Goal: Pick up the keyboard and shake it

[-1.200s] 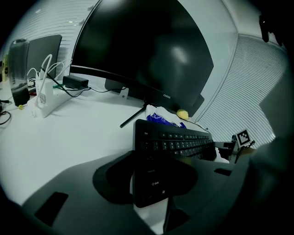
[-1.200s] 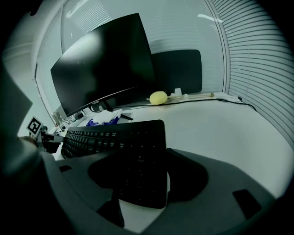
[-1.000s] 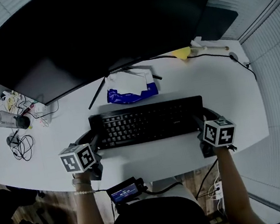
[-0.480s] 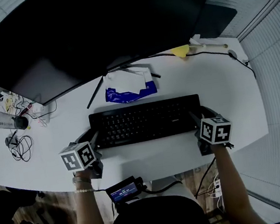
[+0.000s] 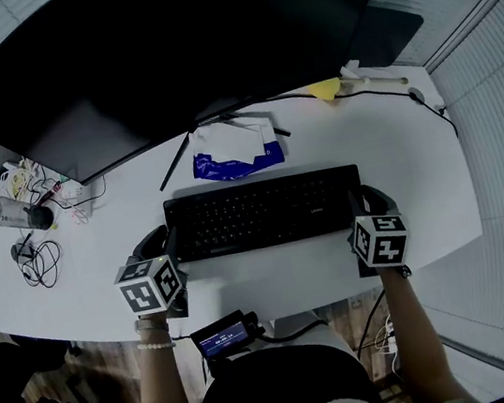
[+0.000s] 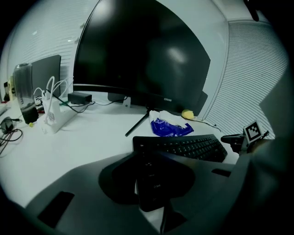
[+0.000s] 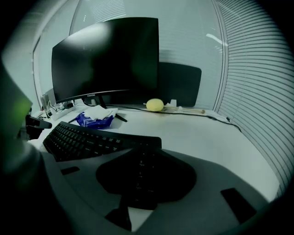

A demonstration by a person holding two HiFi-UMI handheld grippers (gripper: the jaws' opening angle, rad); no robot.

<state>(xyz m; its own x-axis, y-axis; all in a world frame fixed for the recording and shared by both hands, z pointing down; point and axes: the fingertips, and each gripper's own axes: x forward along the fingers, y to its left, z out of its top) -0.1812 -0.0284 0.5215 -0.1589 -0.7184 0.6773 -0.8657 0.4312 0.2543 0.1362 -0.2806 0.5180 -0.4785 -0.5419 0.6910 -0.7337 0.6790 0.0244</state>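
- One black keyboard (image 5: 263,213) lies flat on the white desk (image 5: 408,171), its long side running left to right in front of the person, just ahead of the desk's near edge.
- Both short ends of the keyboard are caught: the left gripper (image 5: 170,248) clamps the left end and the right gripper (image 5: 360,211) clamps the right end.
- Each pair of jaws has just been closing. Each gripper view shows a keyboard end sitting dark between the two jaws, with the pads pressed onto it.
- Marker cubes on the two grippers sit at the near edge of the desk, with the person's forearms reaching up to them from below in the head view.
- Just beyond the keyboard rests a crumpled blue-and-white packet (image 5: 235,156), lying at the foot of the monitor stand.
- Behind that, a wide dark monitor (image 5: 180,46) spans most of the desk, its screen blank.
- At the far right of the desk, a small yellow object (image 5: 325,92) sits beside a thin black cable that trails toward the edge.
- At the left end, well apart from the keyboard, stand a clear tumbler (image 5: 15,215) and a tangle of cables (image 5: 36,262).
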